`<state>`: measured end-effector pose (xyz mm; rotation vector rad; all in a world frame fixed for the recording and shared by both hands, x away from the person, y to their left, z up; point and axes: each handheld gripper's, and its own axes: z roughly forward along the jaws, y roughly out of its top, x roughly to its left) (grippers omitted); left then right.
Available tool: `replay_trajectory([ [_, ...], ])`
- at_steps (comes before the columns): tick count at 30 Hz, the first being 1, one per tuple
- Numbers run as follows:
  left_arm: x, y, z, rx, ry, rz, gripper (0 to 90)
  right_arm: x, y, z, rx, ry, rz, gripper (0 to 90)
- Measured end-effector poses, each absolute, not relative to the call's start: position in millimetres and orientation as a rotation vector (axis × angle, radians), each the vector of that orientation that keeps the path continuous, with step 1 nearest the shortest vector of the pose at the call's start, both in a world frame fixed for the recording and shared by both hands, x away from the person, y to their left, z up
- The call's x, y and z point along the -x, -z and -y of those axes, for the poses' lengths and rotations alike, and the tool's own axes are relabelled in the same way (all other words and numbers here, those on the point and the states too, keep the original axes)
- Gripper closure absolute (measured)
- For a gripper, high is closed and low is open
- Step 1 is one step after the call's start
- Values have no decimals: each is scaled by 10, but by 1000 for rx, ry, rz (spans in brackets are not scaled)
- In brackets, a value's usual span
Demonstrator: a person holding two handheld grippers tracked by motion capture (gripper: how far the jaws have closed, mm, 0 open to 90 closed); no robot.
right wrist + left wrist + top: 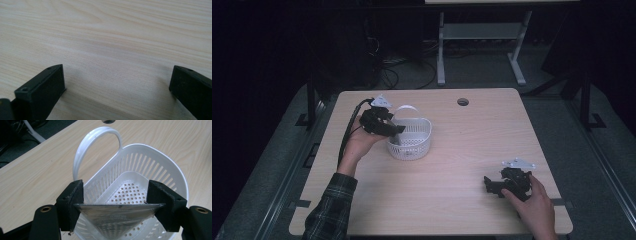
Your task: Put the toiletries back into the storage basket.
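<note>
- Basket (412, 141): white slotted plastic, perforated floor, sits left of centre on the wooden table (452, 210), upright. Its white handle (95, 147) is raised, arching over the far rim as seen in the left gripper view.
- Table: light wood grain, round cable hole (463, 102) near the far edge, well apart from the basket.
- Left gripper (117, 206): held in the person's left hand (359, 142), hanging over the basket's near-left rim and pointing down into it. Cable (348, 132) trails back along the wrist.
- Right gripper (117, 82): in the right hand (534, 202) at the near-right of the table, low over bare wood, well apart from the basket. Jaws stand wide apart, nothing between them.
- Pouch (117, 218): flat, silver-grey, wedge-shaped; top edge stretched straight between the left gripper's jaws, which are clamped on its two ends. Its narrow end hangs down inside the basket; can't tell whether it touches the floor. Faint print on its face, too small to read.
- Sleeve (332, 210): dark plaid, on the left forearm at the near-left table edge.
</note>
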<state>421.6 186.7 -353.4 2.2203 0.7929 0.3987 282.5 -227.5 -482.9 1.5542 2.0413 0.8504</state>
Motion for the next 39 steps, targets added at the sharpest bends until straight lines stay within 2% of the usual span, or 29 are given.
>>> replay_trajectory([
  [16,-4209,3593,-1868,-2235,-389,-777,289,-2825,4829,2275,-1554,-850,-2041,0],
  [22,-4201,3576,-1885,-2214,-397,-796,158,-2825,4829,2275,-1554,-850,-2041,0],
  [24,-4196,3561,-1896,-2211,-398,-790,140,-2825,4829,2275,-1554,-850,-2042,0],
  [39,-3980,3444,-2090,-2157,-441,-786,136,-2826,4830,2279,-1550,-853,-2046,0],
])
